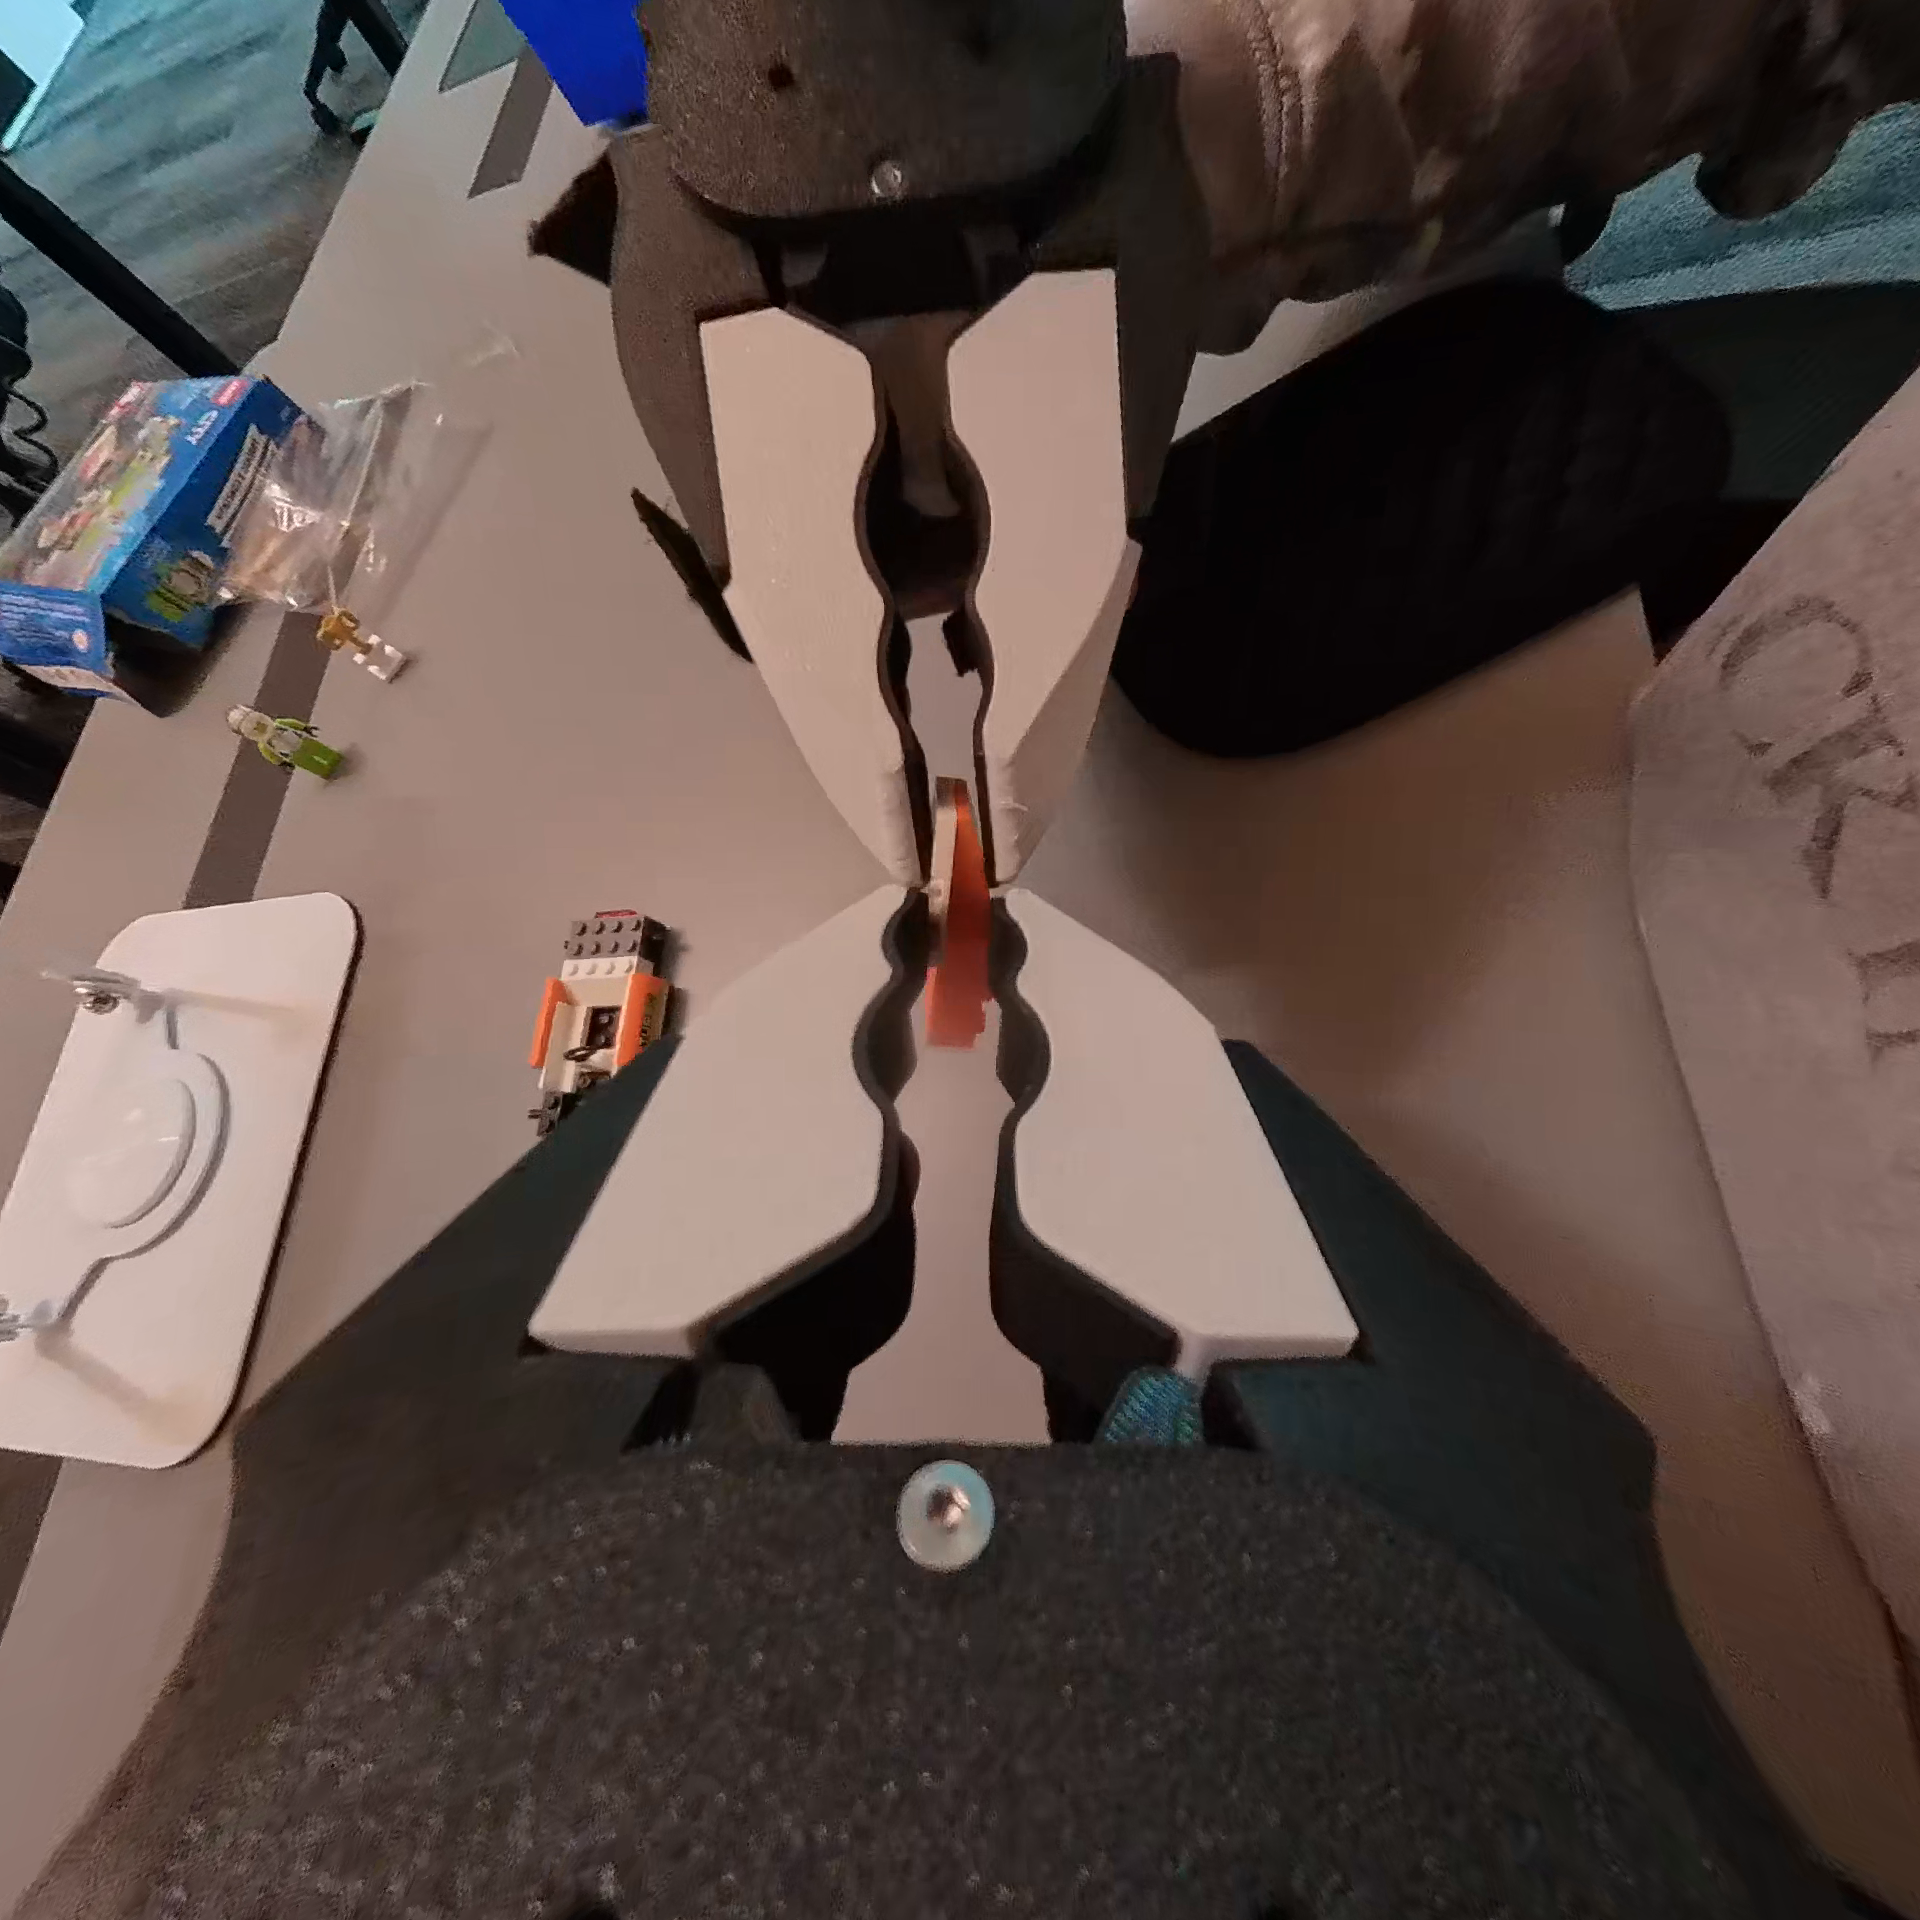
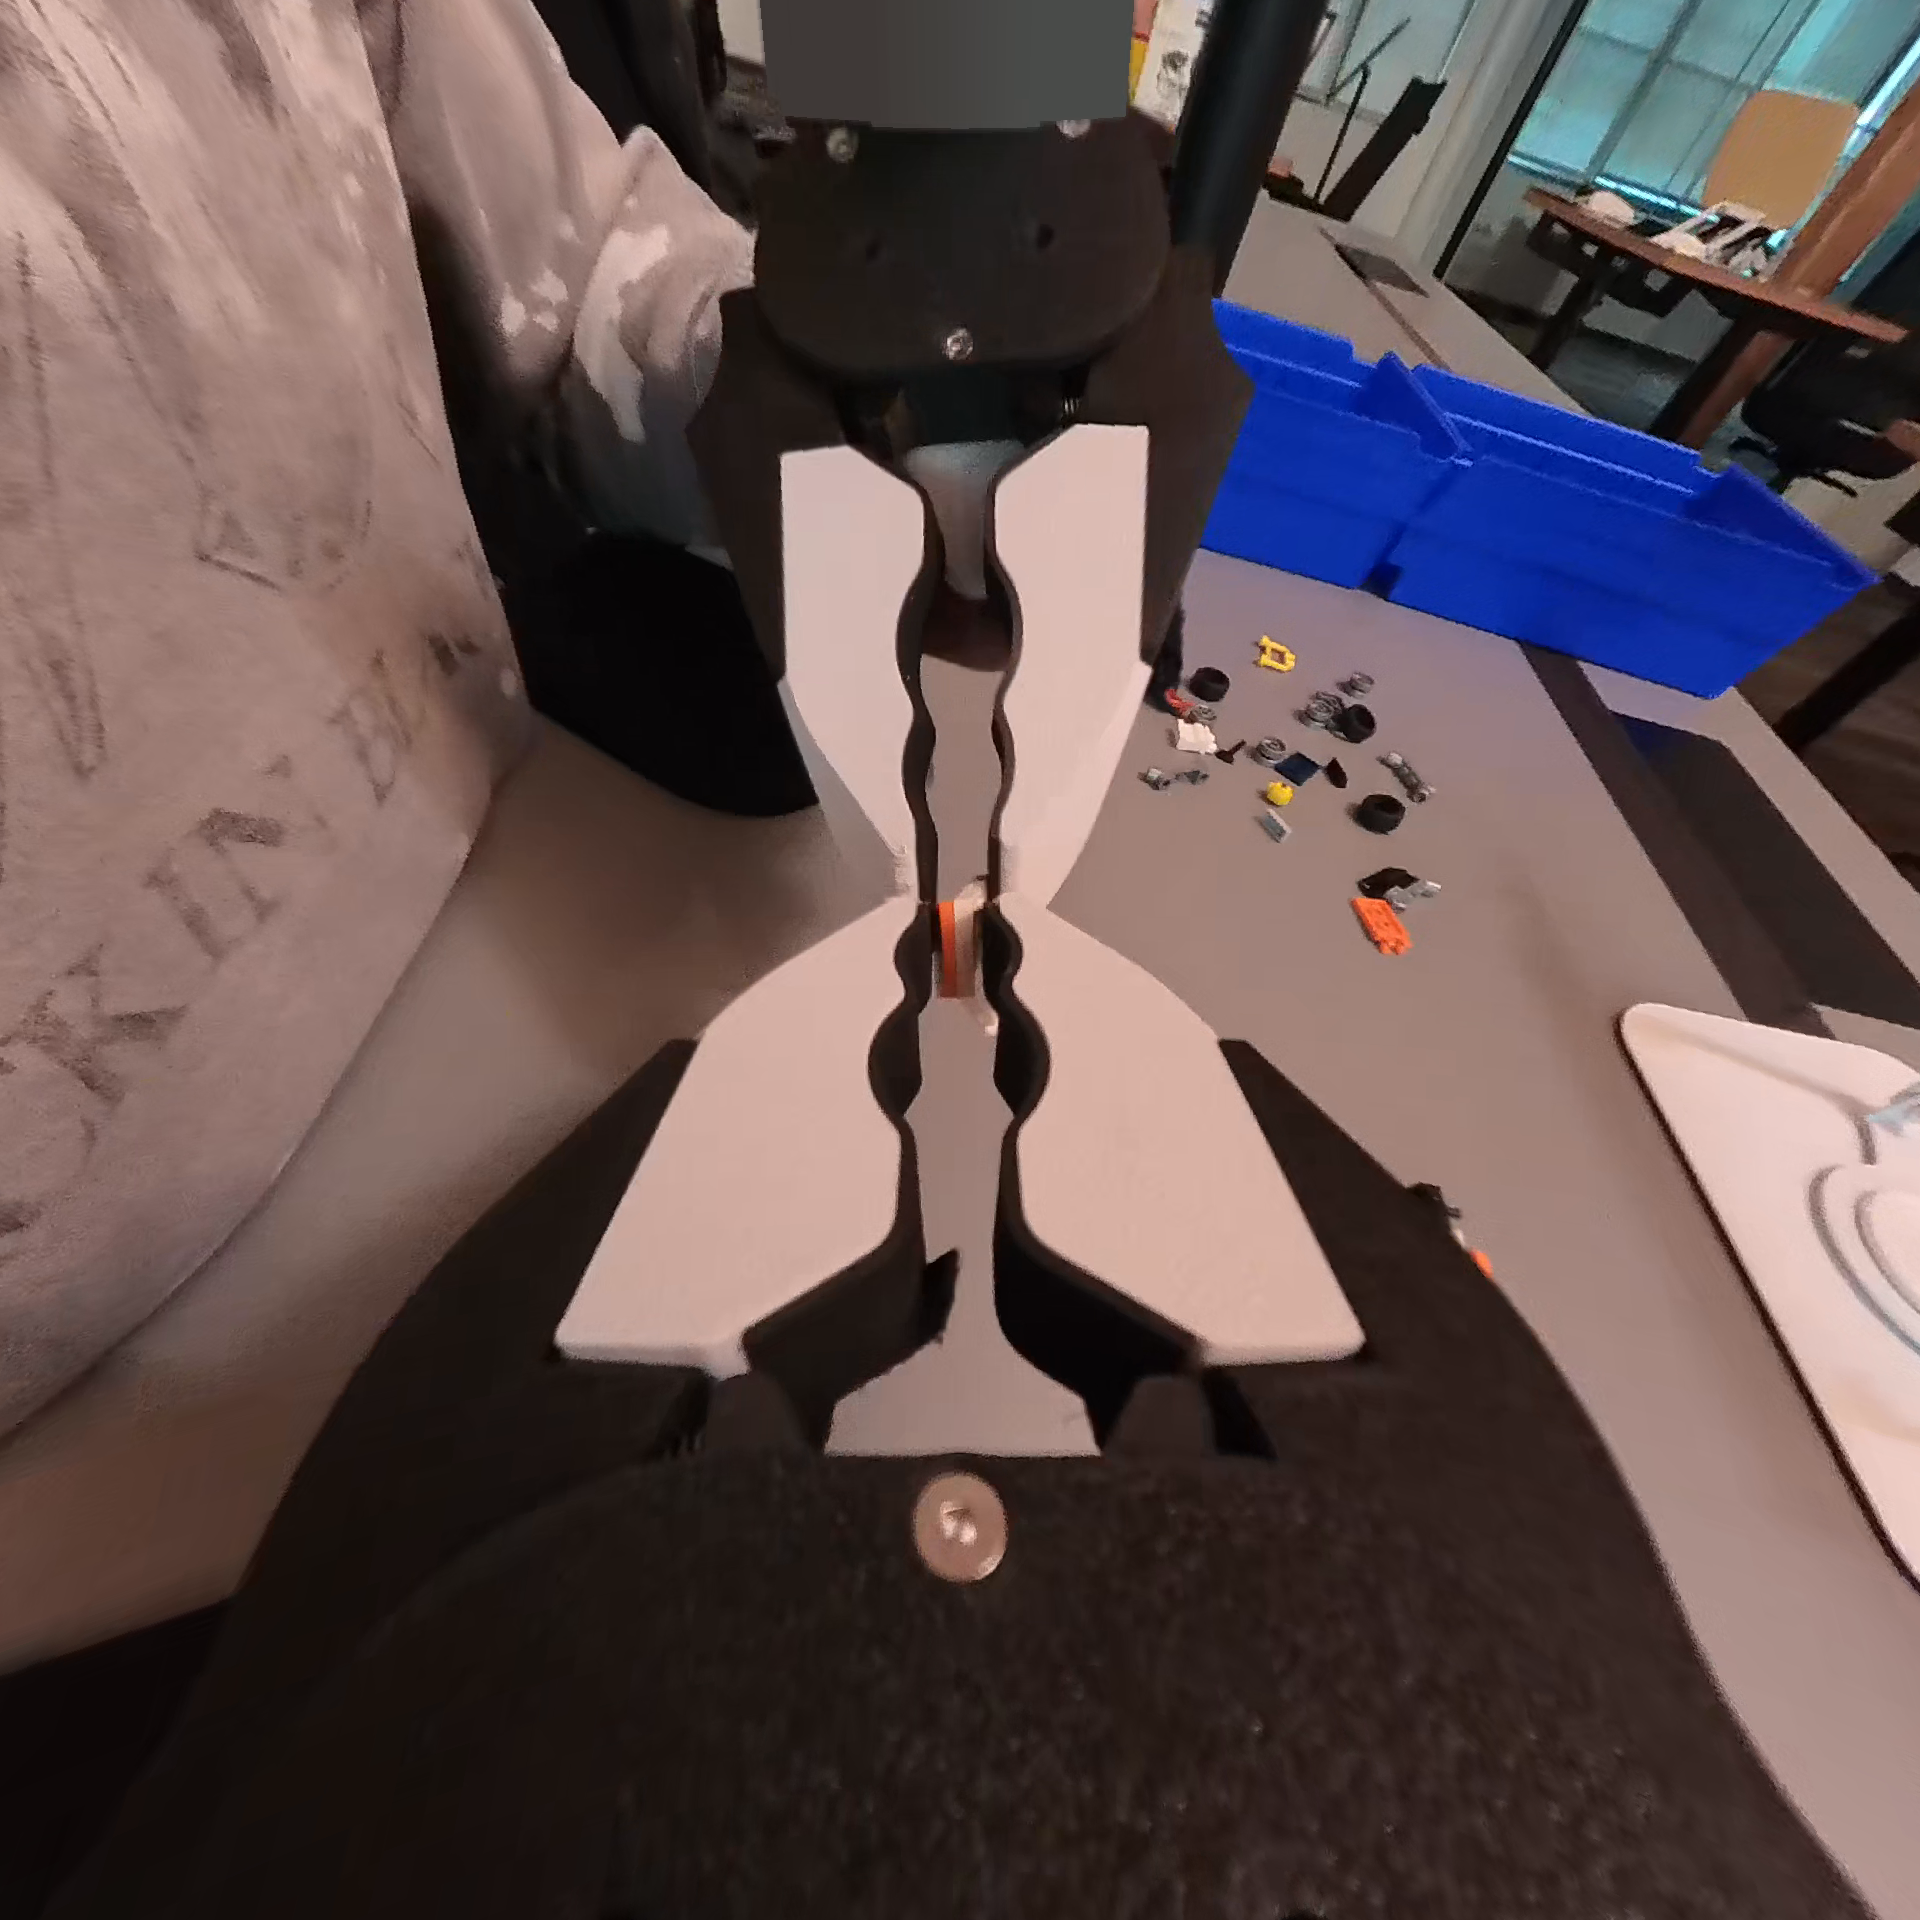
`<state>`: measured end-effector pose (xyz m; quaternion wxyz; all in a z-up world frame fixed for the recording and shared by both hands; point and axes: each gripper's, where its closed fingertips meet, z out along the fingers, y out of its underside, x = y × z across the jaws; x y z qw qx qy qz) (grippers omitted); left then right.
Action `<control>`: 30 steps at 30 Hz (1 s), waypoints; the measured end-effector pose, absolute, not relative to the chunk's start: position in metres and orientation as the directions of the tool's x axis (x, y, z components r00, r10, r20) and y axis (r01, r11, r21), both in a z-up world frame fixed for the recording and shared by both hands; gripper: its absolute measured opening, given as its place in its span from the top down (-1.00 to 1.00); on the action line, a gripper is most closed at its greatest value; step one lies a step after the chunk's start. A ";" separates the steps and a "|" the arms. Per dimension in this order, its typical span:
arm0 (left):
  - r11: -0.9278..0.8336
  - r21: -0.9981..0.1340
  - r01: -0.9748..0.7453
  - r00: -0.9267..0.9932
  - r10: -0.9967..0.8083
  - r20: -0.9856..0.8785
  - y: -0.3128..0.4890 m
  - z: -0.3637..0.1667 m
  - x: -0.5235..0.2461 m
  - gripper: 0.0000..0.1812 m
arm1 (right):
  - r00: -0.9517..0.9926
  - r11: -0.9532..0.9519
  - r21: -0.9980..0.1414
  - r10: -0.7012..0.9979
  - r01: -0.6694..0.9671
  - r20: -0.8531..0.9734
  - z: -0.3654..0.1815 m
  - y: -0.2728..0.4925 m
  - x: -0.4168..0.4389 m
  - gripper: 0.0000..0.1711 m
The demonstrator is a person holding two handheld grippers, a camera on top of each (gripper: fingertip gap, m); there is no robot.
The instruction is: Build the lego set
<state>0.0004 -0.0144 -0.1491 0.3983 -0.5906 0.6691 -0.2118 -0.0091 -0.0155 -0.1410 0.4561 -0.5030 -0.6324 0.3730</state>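
My left gripper and my right gripper meet tip to tip above the grey table. Between them is a small orange and white lego piece, held on edge. Both grippers are shut on it from opposite ends. In the right wrist view the piece shows as a thin orange and white stack between my fingertips. The right gripper comes in from the top of the left wrist view. The left gripper comes in from the top of the right wrist view.
A part-built orange, white and grey model, a minifigure, a lego box and a plastic bag lie on the left. Loose parts, an orange plate and blue bins are on the right. A white board lies near. The grippers are tip to tip, or close to it.
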 end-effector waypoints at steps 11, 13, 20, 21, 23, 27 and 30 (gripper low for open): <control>0.235 -0.833 -0.502 0.006 -0.962 -0.275 -0.025 -0.126 0.004 0.81 | -0.156 -0.058 -0.996 0.987 -0.066 -0.047 -0.110 -0.027 -0.002 0.91; 0.242 -0.849 -0.470 0.004 -0.961 -0.276 -0.027 -0.121 0.005 0.84 | -0.166 -0.060 -0.995 0.985 -0.084 -0.046 -0.109 -0.028 -0.002 0.91; 0.286 -0.848 -0.446 0.000 -0.947 -0.320 -0.027 -0.118 0.006 0.87 | -0.162 -0.029 -0.995 0.987 -0.100 -0.013 -0.105 -0.030 -0.001 0.90; 0.296 -0.837 -0.460 0.002 -0.942 -0.334 -0.026 -0.121 0.006 0.87 | -0.147 -0.015 -0.997 0.989 -0.078 -0.003 -0.107 -0.030 -0.002 0.90; 0.326 -0.809 -0.490 0.004 -0.927 -0.376 -0.023 -0.125 0.004 0.88 | -0.109 0.040 -0.999 0.993 -0.011 0.041 -0.112 -0.028 -0.003 0.89; 0.367 -0.783 -0.502 0.020 -0.900 -0.434 -0.022 -0.125 0.003 0.88 | -0.029 0.233 -0.963 0.973 0.138 0.231 -0.115 -0.026 -0.005 0.87; 0.385 -0.778 -0.497 0.040 -0.885 -0.464 -0.022 -0.121 0.000 0.88 | 0.025 0.372 -0.892 0.920 0.257 0.391 -0.119 -0.021 -0.007 0.87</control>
